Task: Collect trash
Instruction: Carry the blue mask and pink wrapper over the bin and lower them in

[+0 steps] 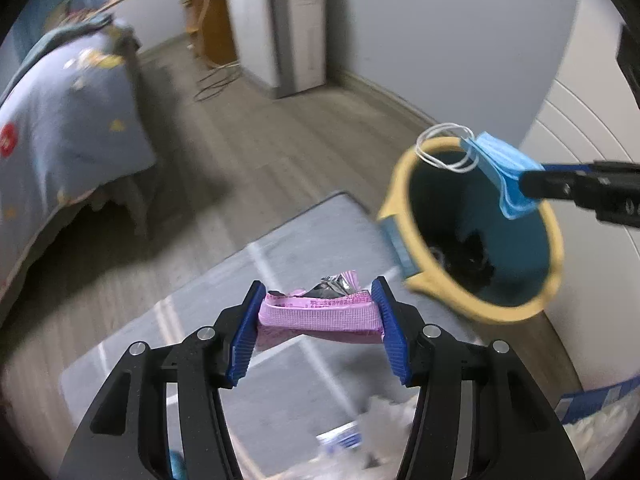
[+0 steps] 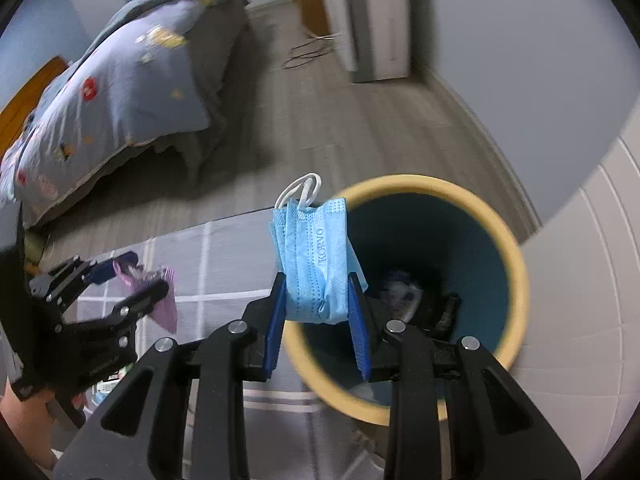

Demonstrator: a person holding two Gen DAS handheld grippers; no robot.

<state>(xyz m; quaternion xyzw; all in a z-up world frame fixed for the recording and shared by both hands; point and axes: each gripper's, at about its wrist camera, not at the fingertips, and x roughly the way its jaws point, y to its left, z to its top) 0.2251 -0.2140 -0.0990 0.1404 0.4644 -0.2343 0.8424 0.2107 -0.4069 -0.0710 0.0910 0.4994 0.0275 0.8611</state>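
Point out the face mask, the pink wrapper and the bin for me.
blue face mask (image 2: 316,264), right wrist view, on its pleated front.
pink wrapper (image 1: 320,314), left wrist view, on the band between the pads.
bin (image 2: 516,280), right wrist view, on its yellow rim.

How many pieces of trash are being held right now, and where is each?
2. A blue face mask is clamped in the right hand-held gripper over the bin. A pink wrapper is clamped in the left hand-held gripper above the mat. The bin holds more, unclear.

Folded blue mask (image 2: 320,264) over yellow-rimmed bin (image 2: 516,264); crumpled pink wrapper (image 1: 320,314) aloft.
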